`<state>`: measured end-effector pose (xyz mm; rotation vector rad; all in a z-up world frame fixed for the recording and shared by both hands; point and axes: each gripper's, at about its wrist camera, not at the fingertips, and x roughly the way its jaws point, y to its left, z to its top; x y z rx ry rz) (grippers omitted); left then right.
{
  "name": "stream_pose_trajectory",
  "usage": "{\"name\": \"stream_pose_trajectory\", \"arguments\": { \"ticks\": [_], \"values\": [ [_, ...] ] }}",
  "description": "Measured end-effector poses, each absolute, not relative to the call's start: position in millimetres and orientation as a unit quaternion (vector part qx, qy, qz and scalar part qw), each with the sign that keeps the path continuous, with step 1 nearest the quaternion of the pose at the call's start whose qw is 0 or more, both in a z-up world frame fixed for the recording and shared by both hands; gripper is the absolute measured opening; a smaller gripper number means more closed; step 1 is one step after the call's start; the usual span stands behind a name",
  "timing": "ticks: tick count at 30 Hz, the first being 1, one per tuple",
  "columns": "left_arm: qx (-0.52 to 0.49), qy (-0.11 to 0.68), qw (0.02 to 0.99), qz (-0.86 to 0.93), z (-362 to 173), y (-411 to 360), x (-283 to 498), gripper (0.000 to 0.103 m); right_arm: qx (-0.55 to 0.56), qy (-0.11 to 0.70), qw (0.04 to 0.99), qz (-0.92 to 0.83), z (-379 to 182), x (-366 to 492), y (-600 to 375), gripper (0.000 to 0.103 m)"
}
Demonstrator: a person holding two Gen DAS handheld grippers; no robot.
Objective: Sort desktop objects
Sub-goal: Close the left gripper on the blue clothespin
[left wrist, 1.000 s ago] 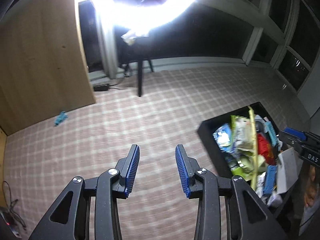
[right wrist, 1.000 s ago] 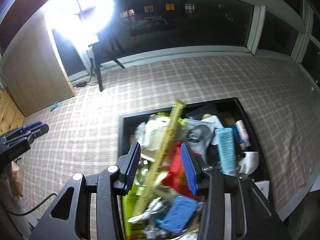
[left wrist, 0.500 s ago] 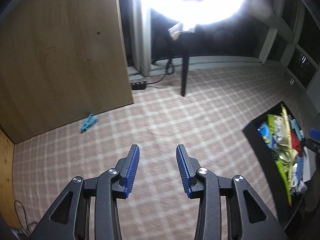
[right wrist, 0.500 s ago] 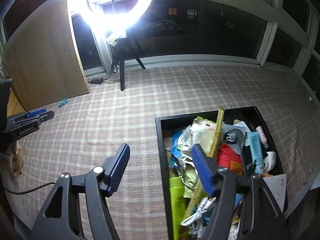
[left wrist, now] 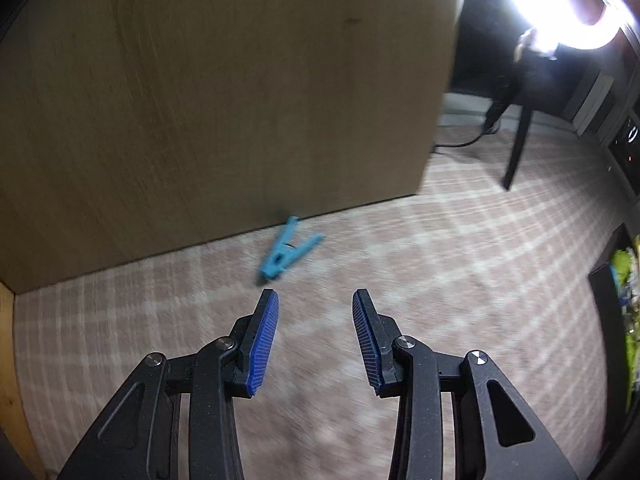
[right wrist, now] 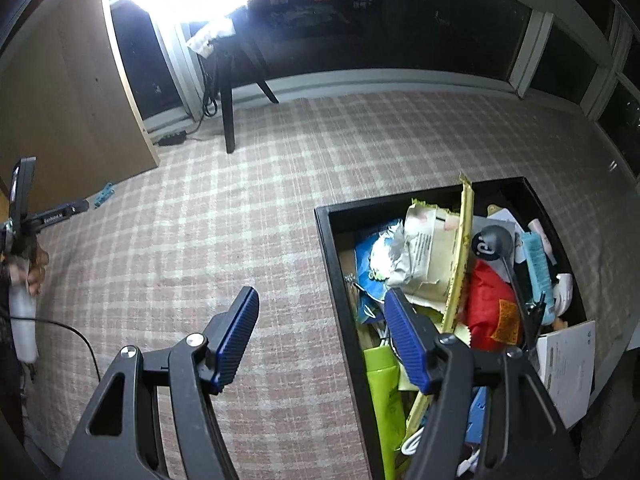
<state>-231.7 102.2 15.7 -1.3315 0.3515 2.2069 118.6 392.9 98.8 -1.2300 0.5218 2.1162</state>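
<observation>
Right wrist view: black box [right wrist: 332, 264] near the worktop's right edge, crammed with wrappers [right wrist: 424, 256]; right gripper [right wrist: 320, 312] open, empty; left gripper [left wrist: 314, 312] half-open, empty.

A matt, woven pink-and-white checked cloth [left wrist: 460, 264] is seen under a smooth light-blue plastic clothes peg [left wrist: 286, 254]; behind the peg, a pale matt wooden board [left wrist: 224, 92]. Crinkled glossy wrappers [right wrist: 424, 256] are heaped in a black box [right wrist: 332, 248].

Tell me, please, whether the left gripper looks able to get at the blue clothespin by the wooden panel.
Probably yes: the left gripper is open and empty, and the blue clothespin lies just ahead on bare tablecloth.
</observation>
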Motion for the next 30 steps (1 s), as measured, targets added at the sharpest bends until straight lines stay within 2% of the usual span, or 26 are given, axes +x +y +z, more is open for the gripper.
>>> {"name": "stream_pose_trajectory", "arguments": {
  "ticks": [5, 10, 26, 28, 30],
  "values": [
    [-0.507, 0.126, 0.284, 0.804, -0.3, 105.0, -251.7, 0.037, -0.470, 0.217, 0.318, 0.794, 93.8, 116.6, 397.9, 0.064],
    [-0.505, 0.154, 0.276, 0.803, -13.8, 119.6, -262.5, 0.037, -0.472, 0.218, 0.321, 0.792, 93.2, 112.7, 397.7, 0.064],
    [-0.502, 0.195, 0.287, 0.792, -24.8, 134.7, -266.3, 0.042, -0.462, 0.251, 0.324, 0.786, 94.1, 123.8, 400.4, 0.064],
    [-0.499, 0.193, 0.285, 0.795, -25.2, 136.3, -264.7, 0.040, -0.460, 0.250, 0.327, 0.787, 96.3, 125.2, 399.9, 0.064],
    [-0.501, 0.188, 0.289, 0.794, -25.2, 137.5, -262.9, 0.028, -0.458, 0.246, 0.329, 0.788, 98.6, 126.2, 398.8, 0.064]
  ]
}}
